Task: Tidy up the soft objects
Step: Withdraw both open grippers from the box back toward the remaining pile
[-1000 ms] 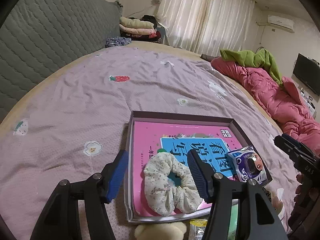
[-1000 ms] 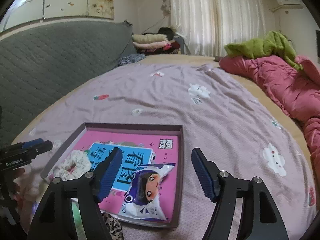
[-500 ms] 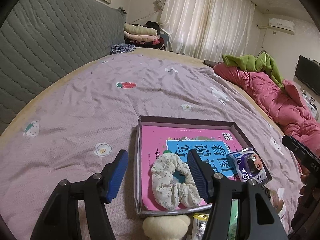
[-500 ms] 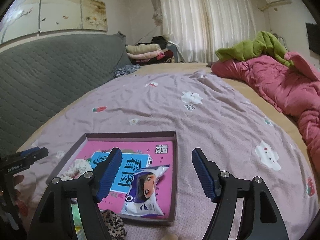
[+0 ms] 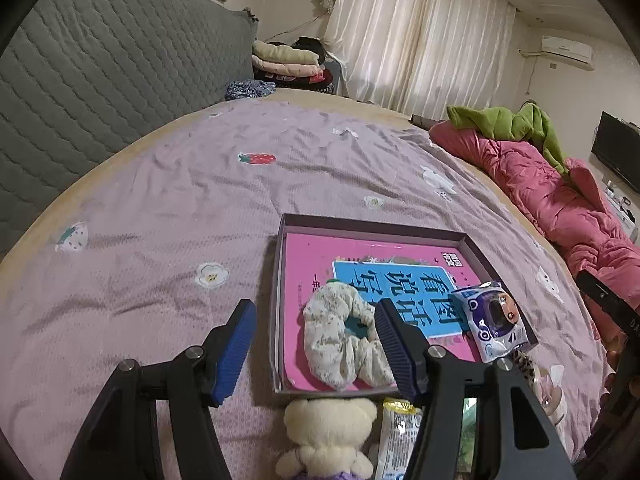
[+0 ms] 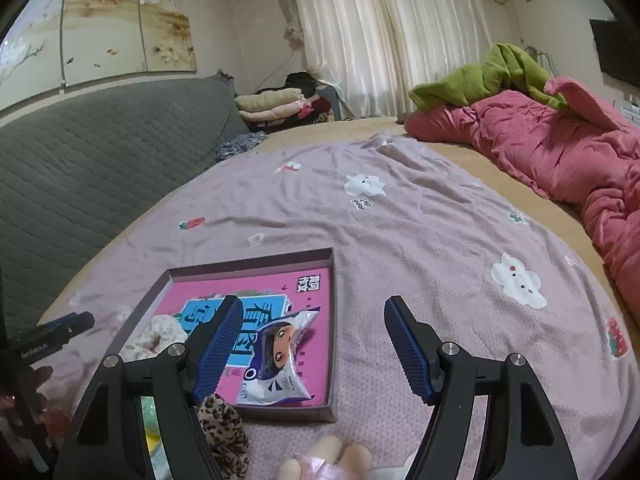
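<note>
Broadly, a mauve bedsheet [image 5: 168,208] fills both views. Shallow box [image 5: 372,226] at lower centre — floral scrunchie [image 5: 340,340] and cartoon snack packet [image 5: 494,320] inside. Cream plush bear [image 5: 328,432], possibly a leopard scrunchie [image 6: 222,428] just outside. Left gripper [image 5: 316,344], right gripper [image 6: 314,344] — jaws wide, empty.

Below the tray [image 5: 280,288], the cream teddy bear [image 5: 326,432] is cut off by the frame's bottom edge. The left gripper's finger [image 5: 400,344] hides part of the floral scrunchie [image 5: 340,344] and the wrapped snack [image 5: 396,440] beside the bear.
</note>
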The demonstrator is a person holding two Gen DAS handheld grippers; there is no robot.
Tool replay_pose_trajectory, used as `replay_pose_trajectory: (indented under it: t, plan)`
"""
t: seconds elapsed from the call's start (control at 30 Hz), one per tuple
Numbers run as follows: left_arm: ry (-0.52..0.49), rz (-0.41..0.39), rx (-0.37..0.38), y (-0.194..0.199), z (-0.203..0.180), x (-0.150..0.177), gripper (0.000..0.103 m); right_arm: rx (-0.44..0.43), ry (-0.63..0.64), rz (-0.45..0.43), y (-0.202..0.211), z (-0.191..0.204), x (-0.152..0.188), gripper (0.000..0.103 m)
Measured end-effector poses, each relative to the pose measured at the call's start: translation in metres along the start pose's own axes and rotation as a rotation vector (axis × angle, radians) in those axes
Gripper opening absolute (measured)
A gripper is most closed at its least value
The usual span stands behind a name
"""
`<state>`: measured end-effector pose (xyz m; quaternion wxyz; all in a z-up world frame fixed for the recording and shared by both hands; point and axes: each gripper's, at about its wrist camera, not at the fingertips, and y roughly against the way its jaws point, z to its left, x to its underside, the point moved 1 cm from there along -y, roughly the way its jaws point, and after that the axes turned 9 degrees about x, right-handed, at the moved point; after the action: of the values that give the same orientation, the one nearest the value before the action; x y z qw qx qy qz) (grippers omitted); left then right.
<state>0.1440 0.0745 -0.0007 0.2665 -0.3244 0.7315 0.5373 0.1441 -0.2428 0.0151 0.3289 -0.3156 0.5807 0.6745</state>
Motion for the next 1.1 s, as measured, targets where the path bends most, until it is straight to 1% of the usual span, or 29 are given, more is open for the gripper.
replay_pose_trajectory:
  t: [0.3, 0.5, 0.83, 1.1]
  plan:
    - [-0.005, -0.006, -0.002, 0.015, -0.002, 0.008, 0.061, 0.011, 0.003, -0.009, 0.012, 0.001, 0.003, 0.075]
    - [-0.015, -0.007, 0.011, 0.023, -0.006, 0.014, 0.061, 0.013, -0.007, -0.004, 0.024, 0.001, 0.011, 0.075]
    - [-0.046, 0.013, 0.038, 0.037, -0.020, 0.028, 0.061, 0.011, -0.009, 0.018, 0.039, 0.002, 0.026, 0.075]
    - [-0.094, 0.052, 0.059, 0.042, -0.037, 0.044, 0.061, 0.015, 0.001, 0.040, 0.048, 0.005, 0.038, 0.075]
